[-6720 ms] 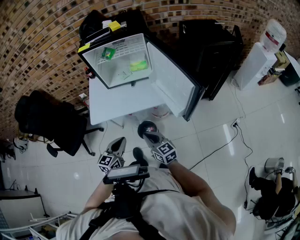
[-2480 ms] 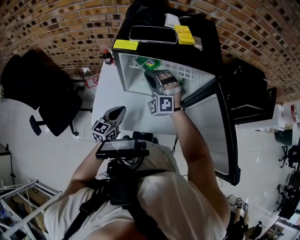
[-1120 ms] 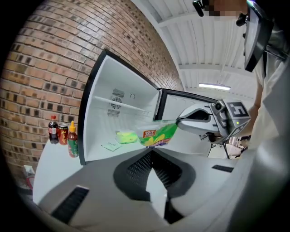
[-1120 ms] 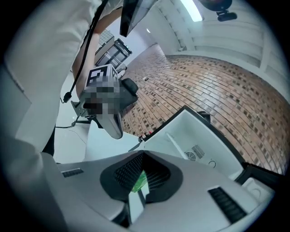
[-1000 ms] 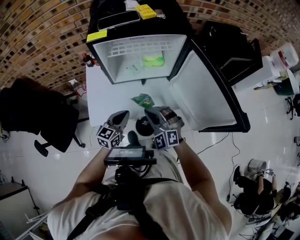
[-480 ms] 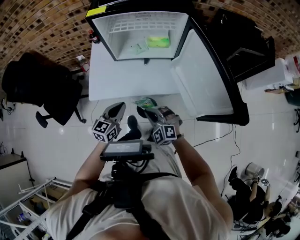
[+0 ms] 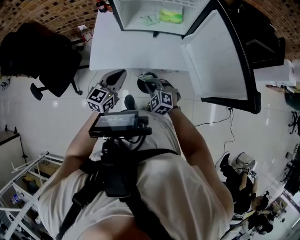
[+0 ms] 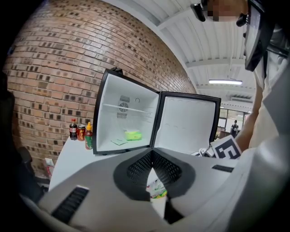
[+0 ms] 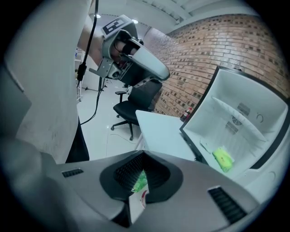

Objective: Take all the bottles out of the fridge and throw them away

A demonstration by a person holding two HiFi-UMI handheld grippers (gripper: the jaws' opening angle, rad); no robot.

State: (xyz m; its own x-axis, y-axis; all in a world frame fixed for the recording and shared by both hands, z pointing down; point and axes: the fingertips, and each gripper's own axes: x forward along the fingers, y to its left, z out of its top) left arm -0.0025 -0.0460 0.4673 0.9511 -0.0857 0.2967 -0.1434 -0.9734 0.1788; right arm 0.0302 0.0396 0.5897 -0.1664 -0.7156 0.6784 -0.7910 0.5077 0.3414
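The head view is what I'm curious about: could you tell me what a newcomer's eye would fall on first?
The open fridge on the white table at the top stands out, door swung wide, with something bright green inside. Just below, the right gripper is shut on a green item above a dark round bin.

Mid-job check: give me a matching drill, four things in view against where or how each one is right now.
1. green item
2. yellow-green pack
3. yellow-capped bottle
4. fridge door

A. swung open
B. gripped by the right gripper
C. inside the fridge
D. on the white table, beside the fridge

Pairs: 1-B, 2-C, 3-D, 4-A
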